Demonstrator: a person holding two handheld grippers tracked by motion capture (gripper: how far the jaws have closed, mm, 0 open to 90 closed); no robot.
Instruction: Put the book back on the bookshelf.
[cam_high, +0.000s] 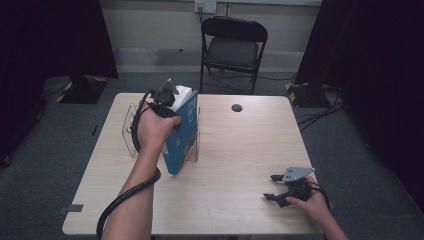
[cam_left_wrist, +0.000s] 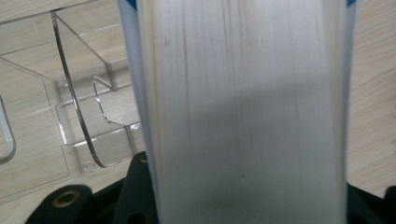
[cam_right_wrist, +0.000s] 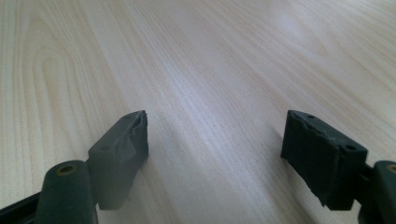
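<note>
Blue-covered thick book (cam_high: 181, 134) stands upright on its lower edge in a clear acrylic rack (cam_high: 131, 131) at the table's (cam_high: 235, 150) far left, high view; left gripper (cam_high: 167, 100) clamps its top edge. Right gripper (cam_high: 274, 187) rests near right, jaws spread, nothing between them.
Left gripper view: white page edge of the book (cam_left_wrist: 243, 112) fills the space between the jaws, gripped; rack (cam_left_wrist: 79, 116) to the left.
Right gripper view: gripper (cam_right_wrist: 215, 140) wide open over bare wood (cam_right_wrist: 196, 60).

Wooden table (cam_high: 235, 150), clear stand (cam_high: 131, 131)
</note>
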